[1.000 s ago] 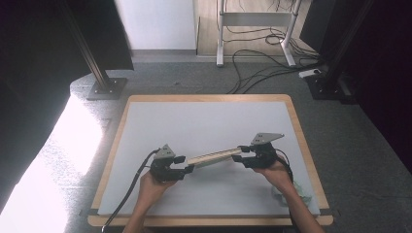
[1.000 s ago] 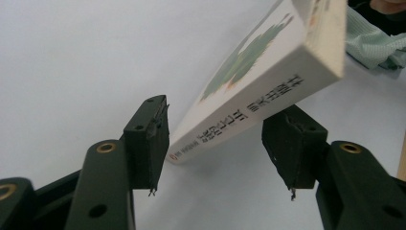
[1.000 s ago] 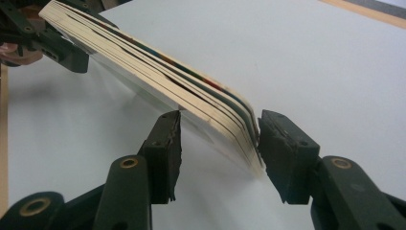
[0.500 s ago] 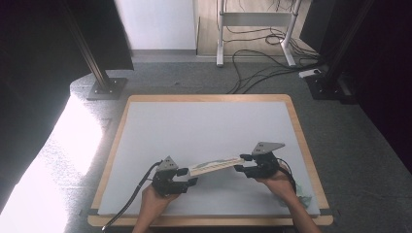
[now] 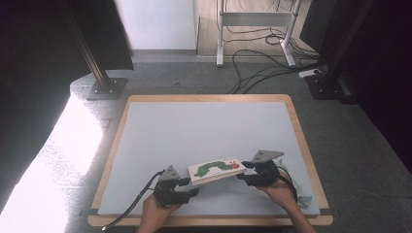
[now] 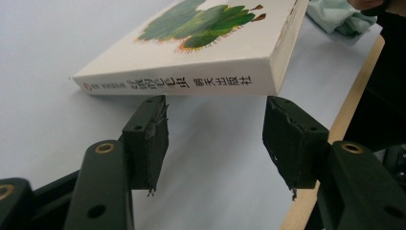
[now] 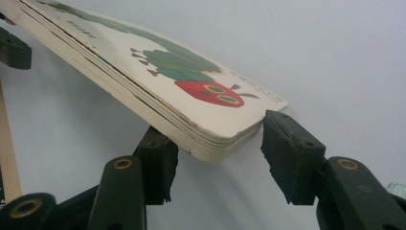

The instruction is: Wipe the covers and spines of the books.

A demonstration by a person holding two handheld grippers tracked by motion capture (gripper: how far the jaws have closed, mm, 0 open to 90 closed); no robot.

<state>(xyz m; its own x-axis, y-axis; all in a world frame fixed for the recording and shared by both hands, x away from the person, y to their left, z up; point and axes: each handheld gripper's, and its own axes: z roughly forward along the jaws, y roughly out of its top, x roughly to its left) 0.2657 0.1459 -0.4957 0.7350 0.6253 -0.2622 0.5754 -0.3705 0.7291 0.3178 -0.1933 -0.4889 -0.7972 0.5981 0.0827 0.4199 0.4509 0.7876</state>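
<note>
Near edge of counter (image 5: 194, 126): left gripper (image 5: 193, 185) fingers (image 6: 148, 134) stood apart, clamped on nothing; book (image 6: 191, 52) spine lay just beyond their tips, not touched. Right gripper (image 5: 245, 171) fingers (image 7: 287, 153) also apart; the book's page-edge corner (image 7: 210, 139) sat between them, over one finger, clear gap to the other; contact underneath could not be judged. Book (image 5: 216, 168) lay cover up between the two grippers, spine end low on the counter, other end tilted up. Crumpled green cloth (image 6: 340, 17) just past the right hand. Judged step: setting the book down, grip let go. Next move would call for drawing the right fingers out from under the corner so the book settles flat, then clearing both grippers
</note>
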